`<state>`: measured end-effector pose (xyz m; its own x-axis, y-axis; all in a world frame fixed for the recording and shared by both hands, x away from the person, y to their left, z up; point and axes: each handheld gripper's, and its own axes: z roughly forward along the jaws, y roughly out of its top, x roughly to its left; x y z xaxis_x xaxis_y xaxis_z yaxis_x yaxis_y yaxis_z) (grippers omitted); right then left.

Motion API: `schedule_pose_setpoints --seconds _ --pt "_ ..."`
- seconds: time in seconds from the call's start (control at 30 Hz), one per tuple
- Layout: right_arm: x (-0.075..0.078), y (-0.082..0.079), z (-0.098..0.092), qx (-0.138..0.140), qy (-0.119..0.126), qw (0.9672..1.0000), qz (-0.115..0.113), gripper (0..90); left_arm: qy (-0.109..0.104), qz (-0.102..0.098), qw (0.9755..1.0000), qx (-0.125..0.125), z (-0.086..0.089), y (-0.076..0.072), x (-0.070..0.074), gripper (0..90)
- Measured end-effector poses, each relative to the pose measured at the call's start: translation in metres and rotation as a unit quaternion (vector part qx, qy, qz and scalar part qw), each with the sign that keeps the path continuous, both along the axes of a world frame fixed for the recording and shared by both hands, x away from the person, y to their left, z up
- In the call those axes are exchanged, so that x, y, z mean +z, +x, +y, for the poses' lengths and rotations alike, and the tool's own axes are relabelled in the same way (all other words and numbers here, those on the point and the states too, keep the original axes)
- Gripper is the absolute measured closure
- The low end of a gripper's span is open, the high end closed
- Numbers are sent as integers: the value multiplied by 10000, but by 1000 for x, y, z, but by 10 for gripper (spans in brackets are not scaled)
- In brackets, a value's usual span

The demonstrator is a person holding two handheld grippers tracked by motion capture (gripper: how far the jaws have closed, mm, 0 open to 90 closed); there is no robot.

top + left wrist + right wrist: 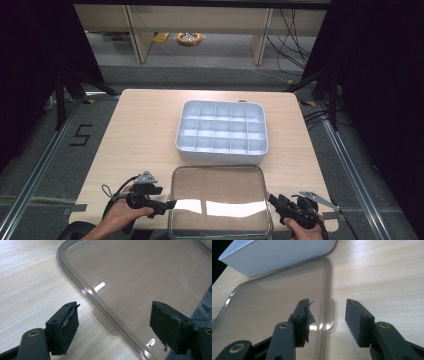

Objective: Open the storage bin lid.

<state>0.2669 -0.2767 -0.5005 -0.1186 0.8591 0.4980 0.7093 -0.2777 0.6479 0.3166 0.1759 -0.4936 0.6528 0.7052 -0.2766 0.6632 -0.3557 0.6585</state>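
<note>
A clear plastic lid (220,200) lies flat at the table's front, just before a white compartment tray (221,131) with several empty cells. My left gripper (172,203) points at the lid's left edge, held by a hand. In the left gripper view the gripper (115,315) stands open, its jaws straddling the lid (140,272) rim and a small tab (105,320). My right gripper (271,199) is at the lid's right edge. In the right gripper view it (328,306) is open around the lid (279,302) rim's tab (331,315), with the white tray (277,255) beyond.
The light wooden table (140,130) has bare room left and right of the tray. Its front edge is close under both hands. Grey floor with a "5" mark (80,135), shelving legs (137,35) and cables (295,40) lie beyond.
</note>
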Motion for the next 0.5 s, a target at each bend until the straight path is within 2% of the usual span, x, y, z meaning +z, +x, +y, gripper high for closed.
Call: schedule_pose_setpoints --seconds 0.03,0.07,0.1,0.13,0.17,0.2,0.23,0.27,0.3,0.33,0.37,0.4,0.43,0.47,0.5 --pt "-4 2 -4 119 -417 9985 -334 543 -27 21 9999 -115 2 0 0 224" --pt "-2 -1 -1 0 -263 9995 -159 535 -66 37 10000 -49 2 -2 0 224" --pt "-2 -2 -1 47 -269 9994 -222 526 -170 60 9998 13 1 -3 0 224" --pt "-2 -3 -3 147 -425 9986 -267 518 -87 -33 9999 -69 4 -3 0 224" --pt "-1 -4 -1 122 -376 9988 -280 504 -218 -16 9998 8 3 -4 0 223" --pt "-2 -5 0 153 -261 9992 -252 492 -230 -21 9997 -18 4 -5 1 223" --pt "-2 -6 0 159 -380 9986 -319 483 -266 -23 9996 2 5 -5 1 222" --pt "0 -9 5 29 -104 9999 -102 474 -299 -48 9995 15 6 -6 1 222" --pt "9 -15 11 -229 154 9987 435 458 -340 -74 9994 -7 7 -5 1 220" --pt "5 -13 7 38 -38 10000 23 441 -364 -62 9993 -24 8 -6 1 218" --pt "7 -15 9 77 141 9997 172 427 -387 -58 9992 -30 9 -6 1 215" --pt "6 -15 10 -44 7 10000 26 415 -410 -81 9991 -8 9 -6 0 212" --pt "9 -18 13 -252 -25 9994 214 403 -374 -89 9993 3 10 -6 0 210" --pt "6 -16 9 34 -102 9999 -80 391 -415 -109 9991 -9 11 -6 0 208" --pt "4 -15 8 95 -182 9996 -206 384 -466 -66 9989 47 11 -7 0 206"
